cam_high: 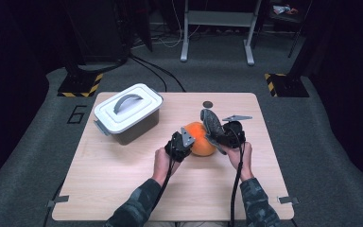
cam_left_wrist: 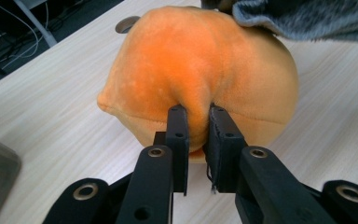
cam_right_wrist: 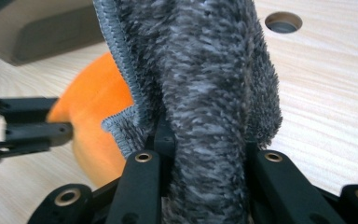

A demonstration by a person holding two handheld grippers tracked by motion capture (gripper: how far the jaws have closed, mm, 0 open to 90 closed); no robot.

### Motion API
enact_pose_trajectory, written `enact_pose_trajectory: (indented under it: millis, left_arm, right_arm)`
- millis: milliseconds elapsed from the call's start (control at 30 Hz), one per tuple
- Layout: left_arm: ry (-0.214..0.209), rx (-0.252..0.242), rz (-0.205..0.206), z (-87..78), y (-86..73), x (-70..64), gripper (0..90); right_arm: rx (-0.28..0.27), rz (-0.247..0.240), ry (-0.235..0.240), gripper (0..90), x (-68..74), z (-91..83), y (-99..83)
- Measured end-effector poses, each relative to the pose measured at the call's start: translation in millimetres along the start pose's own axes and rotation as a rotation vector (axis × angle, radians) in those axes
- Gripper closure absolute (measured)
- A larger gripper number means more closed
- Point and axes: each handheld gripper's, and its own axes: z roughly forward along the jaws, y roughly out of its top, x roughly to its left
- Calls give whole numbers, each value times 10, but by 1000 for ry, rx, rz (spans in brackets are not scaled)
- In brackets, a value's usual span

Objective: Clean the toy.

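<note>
Orange plush (cam_left_wrist: 200,70) pinched between left fingers (cam_left_wrist: 179,126), table (cam_high: 123,179)

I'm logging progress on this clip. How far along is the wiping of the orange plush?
Done: the left gripper has pinched a fold of the orange plush, holding it on the table, and the right gripper has the grey cloth clamped. In hand: the cloth hangs at the plush's top. Left: probably the wiping itself. The lidded box stands shut beside them.
</note>
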Motion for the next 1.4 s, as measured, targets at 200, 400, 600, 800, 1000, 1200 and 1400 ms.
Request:
enact_pose_trajectory:
  millis: [200,400,600,800,1000,1200,1400]
  left_arm:
    - [-15,-3,-16,-27,-63,-21,814]
    - [-34,-4,-38,-39,-102,-17,816]
    - [-37,-2,-47,-39,-125,-5,817]
    - [-39,1,-54,-32,-147,-1,817]
    - [-37,6,-61,-29,-176,6,817]
    - [-31,11,-62,-31,-194,20,817]
    - [-27,6,-69,-36,-195,23,816]
  right_arm:
    - [-32,-23,21,711,151,-53,84]
    - [-47,-33,66,712,295,7,135]
    - [-15,-65,22,718,324,88,121]
    - [4,-54,-49,724,204,101,27]
    - [38,23,-92,725,-24,143,-100]
    - [94,89,-110,726,-173,272,-236]
    - [182,136,-115,725,-293,445,-383]
